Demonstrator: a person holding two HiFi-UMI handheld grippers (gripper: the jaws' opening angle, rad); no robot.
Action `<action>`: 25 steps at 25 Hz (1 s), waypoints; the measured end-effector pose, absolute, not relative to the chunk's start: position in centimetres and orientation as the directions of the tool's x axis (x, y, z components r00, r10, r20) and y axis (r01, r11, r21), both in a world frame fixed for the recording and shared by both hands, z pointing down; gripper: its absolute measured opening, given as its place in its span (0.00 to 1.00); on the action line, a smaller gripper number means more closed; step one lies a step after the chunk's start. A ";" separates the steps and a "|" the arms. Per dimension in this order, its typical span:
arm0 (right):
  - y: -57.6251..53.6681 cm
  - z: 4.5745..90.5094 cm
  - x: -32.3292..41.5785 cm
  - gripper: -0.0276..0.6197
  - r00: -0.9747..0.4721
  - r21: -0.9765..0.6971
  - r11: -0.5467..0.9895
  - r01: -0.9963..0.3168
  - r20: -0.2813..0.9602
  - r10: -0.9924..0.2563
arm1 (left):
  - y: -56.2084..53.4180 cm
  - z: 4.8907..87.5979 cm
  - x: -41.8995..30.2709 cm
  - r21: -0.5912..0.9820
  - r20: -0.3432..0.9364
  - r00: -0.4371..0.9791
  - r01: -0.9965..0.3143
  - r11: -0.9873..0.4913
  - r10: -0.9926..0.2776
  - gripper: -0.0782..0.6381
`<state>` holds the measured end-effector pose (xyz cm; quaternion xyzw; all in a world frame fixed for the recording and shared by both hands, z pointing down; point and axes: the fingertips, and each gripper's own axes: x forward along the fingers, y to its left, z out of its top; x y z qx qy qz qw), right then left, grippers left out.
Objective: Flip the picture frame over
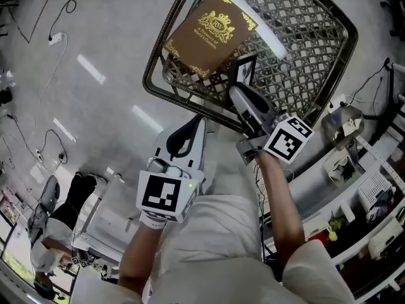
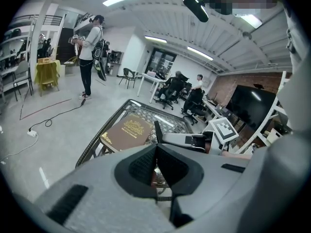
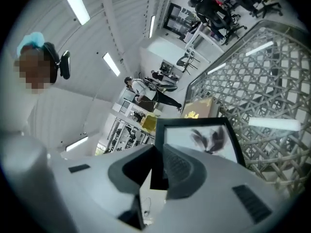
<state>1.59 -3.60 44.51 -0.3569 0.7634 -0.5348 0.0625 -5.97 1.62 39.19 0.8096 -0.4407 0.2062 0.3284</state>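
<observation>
Right gripper [image 3: 157, 153] clamps the picture frame [image 3: 197, 139] by its rim above the wire table [image 1: 155, 65], five o'clock from the book [image 1: 211, 33]; left gripper [image 2: 156, 152] closed, empty; likely light, stiff, glazed, fragile; hold rims.

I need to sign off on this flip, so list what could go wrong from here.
1. The right gripper pinches the picture frame by one edge only, so it may pivot or slip while turning.
2. The left gripper hangs off the table and gives no support if the frame drops onto the lattice.
3. The brown book lies close by, so the frame might strike it.
</observation>
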 end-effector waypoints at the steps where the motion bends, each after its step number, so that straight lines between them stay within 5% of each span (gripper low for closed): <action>1: -3.7 44.5 1.6 0.16 -0.744 -0.872 0.171 -0.459 0.272 -0.611 | 1.7 39.3 -5.9 0.351 0.625 0.525 -0.850 -0.393 -0.578 0.14; 25: -4.1 45.4 1.9 0.16 -0.783 -0.996 0.062 0.064 -0.089 -0.616 | 1.7 39.5 -3.7 0.338 0.644 0.510 -0.858 -0.386 -0.570 0.14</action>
